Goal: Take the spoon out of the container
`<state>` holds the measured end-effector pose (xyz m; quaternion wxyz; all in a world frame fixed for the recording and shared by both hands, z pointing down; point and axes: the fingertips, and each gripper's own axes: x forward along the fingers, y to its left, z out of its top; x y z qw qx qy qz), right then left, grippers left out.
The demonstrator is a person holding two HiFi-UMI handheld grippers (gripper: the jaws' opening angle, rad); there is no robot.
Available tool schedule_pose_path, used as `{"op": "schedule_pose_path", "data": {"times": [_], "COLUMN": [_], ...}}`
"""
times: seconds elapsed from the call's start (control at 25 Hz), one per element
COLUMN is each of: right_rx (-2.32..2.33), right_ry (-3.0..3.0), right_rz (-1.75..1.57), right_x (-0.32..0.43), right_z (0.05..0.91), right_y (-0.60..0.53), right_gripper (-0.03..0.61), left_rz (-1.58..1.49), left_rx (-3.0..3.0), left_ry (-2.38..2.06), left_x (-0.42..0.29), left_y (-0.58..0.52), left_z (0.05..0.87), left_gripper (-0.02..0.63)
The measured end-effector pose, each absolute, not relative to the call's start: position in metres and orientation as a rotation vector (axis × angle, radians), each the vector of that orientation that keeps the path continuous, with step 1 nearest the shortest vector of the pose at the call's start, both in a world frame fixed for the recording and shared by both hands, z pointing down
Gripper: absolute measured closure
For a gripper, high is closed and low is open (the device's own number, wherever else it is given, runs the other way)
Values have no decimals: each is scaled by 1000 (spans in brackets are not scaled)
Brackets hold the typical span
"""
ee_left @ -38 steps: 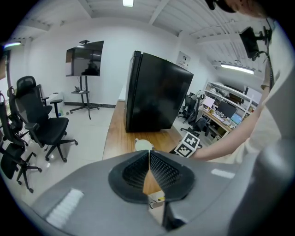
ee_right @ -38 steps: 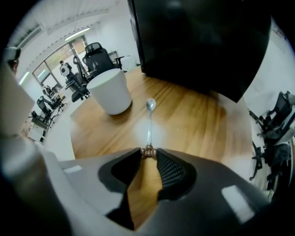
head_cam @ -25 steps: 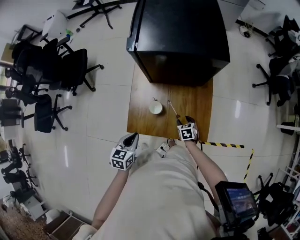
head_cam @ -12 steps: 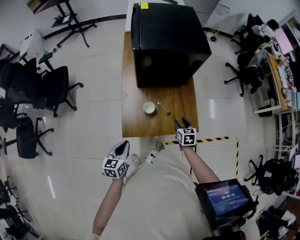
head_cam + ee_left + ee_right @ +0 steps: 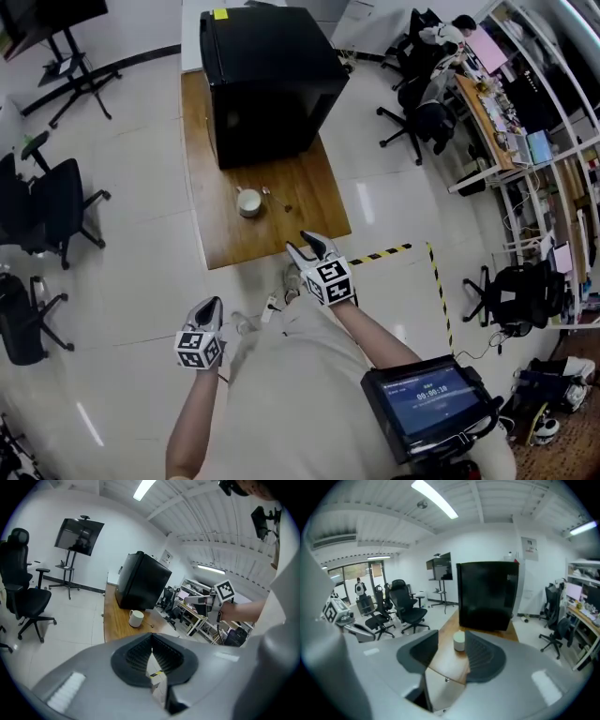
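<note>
A thin metal spoon [image 5: 277, 200] lies flat on the wooden table [image 5: 225, 239], just right of a white mug [image 5: 248, 202]. The mug [image 5: 459, 641] shows again in the right gripper view, and the mug [image 5: 136, 618] and spoon [image 5: 151, 626] in the left gripper view. My right gripper [image 5: 307, 244] hovers off the table's near right corner; its jaws [image 5: 452, 638] are apart and closing with nothing between them. My left gripper [image 5: 214, 302] hangs lower left over the floor, well away from the table. Its jaws [image 5: 151, 639] meet at the tips and are empty.
A big black box [image 5: 267, 80] fills the far half of the table. Black office chairs [image 5: 47, 206] stand on the floor to the left, and desks with chairs [image 5: 441, 103] to the right. Yellow-black tape [image 5: 380, 253] marks the floor by the right gripper.
The right gripper, which was at the spoon's handle on the table, has left the spoon lying beside the mug and drawn back past the table edge. The head view has swung left.
</note>
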<state>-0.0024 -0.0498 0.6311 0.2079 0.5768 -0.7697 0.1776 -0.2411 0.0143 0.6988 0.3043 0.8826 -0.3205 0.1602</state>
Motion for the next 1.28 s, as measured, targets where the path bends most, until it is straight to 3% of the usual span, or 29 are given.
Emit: {"op": "schedule_pose_path", "data": {"times": [0.36,0.88,1.28], "right_rx": [1498,1570,1539], "right_ry": [-2399,-2410,-2409], "right_rz": [422,562,616], "right_x": [-8,136,193], "right_z": [607,634,666], "right_y": [15,114,167], "right_gripper": [413,437,453], "left_rz": [474,423,386], "left_rx": [2311,2290,2231], "left_ry": [-921,-1029,-1145], "left_x": [-222,-99,-75], "left_y": [46,102,165], "left_z": [703,677,682], "left_gripper": [634,634,635]}}
